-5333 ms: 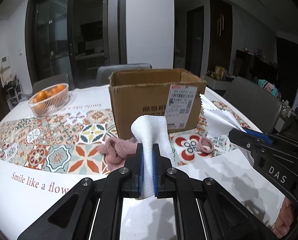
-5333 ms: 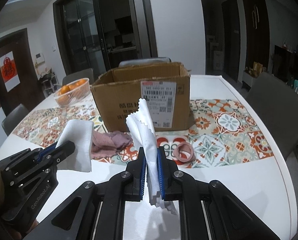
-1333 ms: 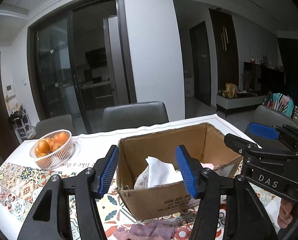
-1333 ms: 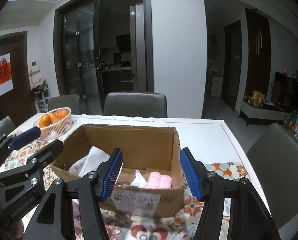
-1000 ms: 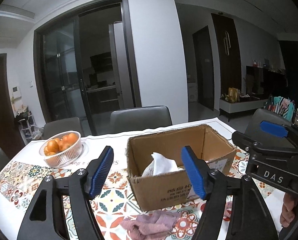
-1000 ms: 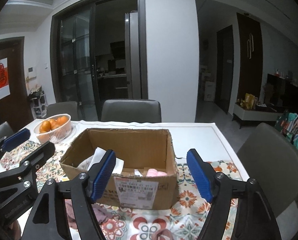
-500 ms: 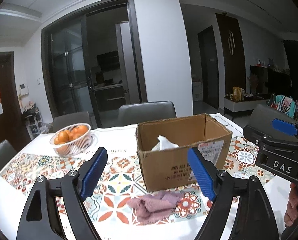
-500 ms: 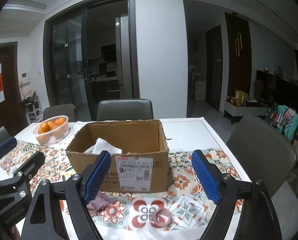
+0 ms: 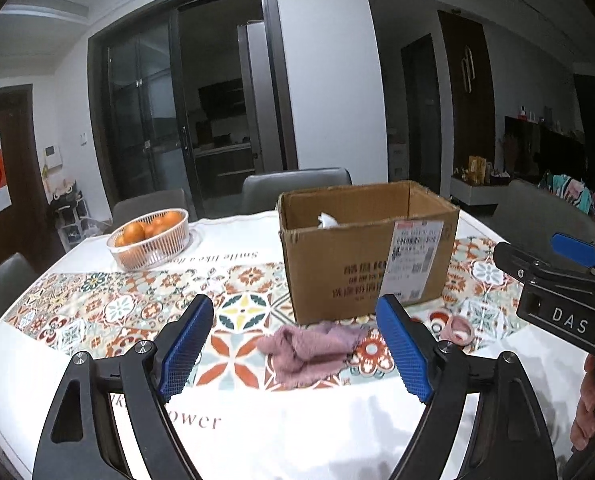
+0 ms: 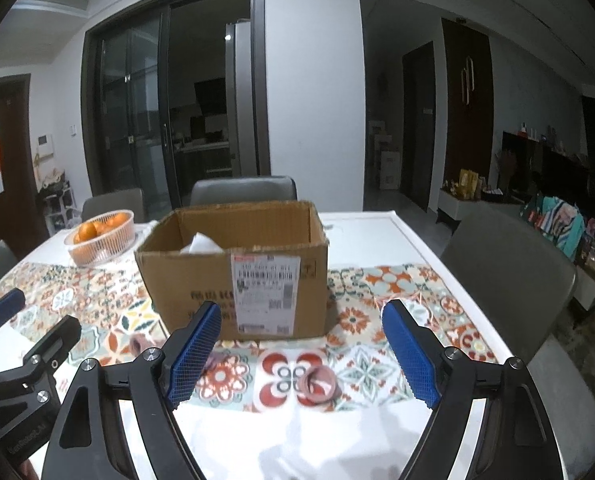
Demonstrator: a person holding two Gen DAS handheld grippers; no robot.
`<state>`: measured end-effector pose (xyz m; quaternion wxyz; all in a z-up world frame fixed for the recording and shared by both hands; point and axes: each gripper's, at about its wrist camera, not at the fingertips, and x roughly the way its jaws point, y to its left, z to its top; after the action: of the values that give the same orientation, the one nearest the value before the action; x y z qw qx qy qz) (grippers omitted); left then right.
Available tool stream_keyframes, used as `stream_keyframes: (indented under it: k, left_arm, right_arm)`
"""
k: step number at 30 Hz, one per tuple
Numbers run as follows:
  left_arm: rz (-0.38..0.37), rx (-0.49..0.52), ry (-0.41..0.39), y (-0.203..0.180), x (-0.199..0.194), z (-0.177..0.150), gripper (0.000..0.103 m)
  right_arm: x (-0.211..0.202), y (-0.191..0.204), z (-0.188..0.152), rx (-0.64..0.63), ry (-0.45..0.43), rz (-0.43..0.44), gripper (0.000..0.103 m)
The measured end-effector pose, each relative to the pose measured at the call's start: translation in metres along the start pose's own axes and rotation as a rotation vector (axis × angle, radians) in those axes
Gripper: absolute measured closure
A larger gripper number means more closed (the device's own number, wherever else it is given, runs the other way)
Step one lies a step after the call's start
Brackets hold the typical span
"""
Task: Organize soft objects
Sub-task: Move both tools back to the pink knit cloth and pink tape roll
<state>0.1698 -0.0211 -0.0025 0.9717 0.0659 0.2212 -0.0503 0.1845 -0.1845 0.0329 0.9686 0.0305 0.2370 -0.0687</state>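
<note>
Both tools have backed off and dropped lower since the box drop: 5.3 s ago each pinched a white cloth, now both are empty and the cloths are in the cardboard box. White fabric pokes just above the rim on the box's left side.

Left tool: jaws spread wide, holding nothing, lined up on the pink cloth, which lies crumpled on the surface just in front of the box. Right tool: also spread wide, empty, framing the pink ring, maybe a hair tie or rolled band, can't tell.

Looks like each side is pre-opened over its nearest leftover so both picks can go in parallel. Cloth is loose, so pinch a raised fold. Ring is low and flat, so it could slip out.

Fruit basket sits well apart, not involved.
</note>
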Motion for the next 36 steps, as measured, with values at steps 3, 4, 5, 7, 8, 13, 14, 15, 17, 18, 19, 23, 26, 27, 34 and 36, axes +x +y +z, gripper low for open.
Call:
stream_keyframes:
  k: [3, 4, 5, 7, 8, 13, 14, 15, 17, 18, 19, 23, 26, 27, 34, 36]
  left_arm:
    - [-0.002, -0.009, 0.026, 0.002, 0.002, -0.011, 0.019]
    - [-0.002, -0.011, 0.04, 0.003, 0.004, -0.016, 0.019]
    - [-0.002, -0.011, 0.049, 0.004, 0.006, -0.019, 0.019]
    - [0.003, -0.011, 0.064, 0.004, 0.01, -0.026, 0.019]
    - [0.004, -0.012, 0.072, 0.005, 0.012, -0.029, 0.019]
    - [-0.001, -0.041, 0.14, 0.007, 0.028, -0.043, 0.018]
    - [-0.001, -0.05, 0.155, 0.007, 0.031, -0.045, 0.018]
    - [-0.005, -0.059, 0.167, 0.007, 0.034, -0.047, 0.018]
    - [-0.015, -0.075, 0.192, 0.007, 0.042, -0.05, 0.017]
    - [-0.018, -0.079, 0.201, 0.007, 0.045, -0.052, 0.017]
    - [-0.021, -0.081, 0.21, 0.006, 0.049, -0.053, 0.017]
    - [-0.022, -0.086, 0.245, 0.003, 0.064, -0.058, 0.017]
    - [-0.019, -0.084, 0.26, 0.002, 0.077, -0.06, 0.016]
    - [-0.018, -0.084, 0.266, 0.002, 0.081, -0.06, 0.016]
    - [-0.011, -0.093, 0.291, 0.002, 0.111, -0.055, 0.014]
    - [-0.006, -0.098, 0.296, 0.003, 0.121, -0.054, 0.014]
  right_arm:
    - [0.004, -0.001, -0.008, 0.025, 0.031, 0.0, 0.019]
    - [0.006, -0.001, -0.013, 0.036, 0.045, -0.001, 0.019]
    - [0.006, -0.002, -0.016, 0.043, 0.052, -0.001, 0.019]
    - [0.01, -0.002, -0.023, 0.055, 0.074, -0.008, 0.019]
    - [0.012, -0.002, -0.026, 0.058, 0.084, -0.01, 0.019]
    - [0.028, 0.0, -0.042, 0.063, 0.147, -0.022, 0.019]
    - [0.03, 0.0, -0.044, 0.066, 0.159, -0.023, 0.019]
    - [0.033, -0.001, -0.047, 0.07, 0.17, -0.024, 0.019]
    - [0.04, -0.002, -0.053, 0.079, 0.192, -0.034, 0.019]
    - [0.043, -0.003, -0.054, 0.082, 0.199, -0.037, 0.019]
    - [0.048, -0.004, -0.056, 0.087, 0.214, -0.039, 0.019]
    - [0.062, -0.008, -0.063, 0.1, 0.253, -0.055, 0.019]
    - [0.072, -0.009, -0.066, 0.105, 0.276, -0.067, 0.019]
    - [0.075, -0.01, -0.067, 0.108, 0.282, -0.069, 0.019]
    - [0.105, -0.013, -0.07, 0.146, 0.353, -0.087, 0.019]
    - [0.114, -0.013, -0.07, 0.158, 0.368, -0.105, 0.019]
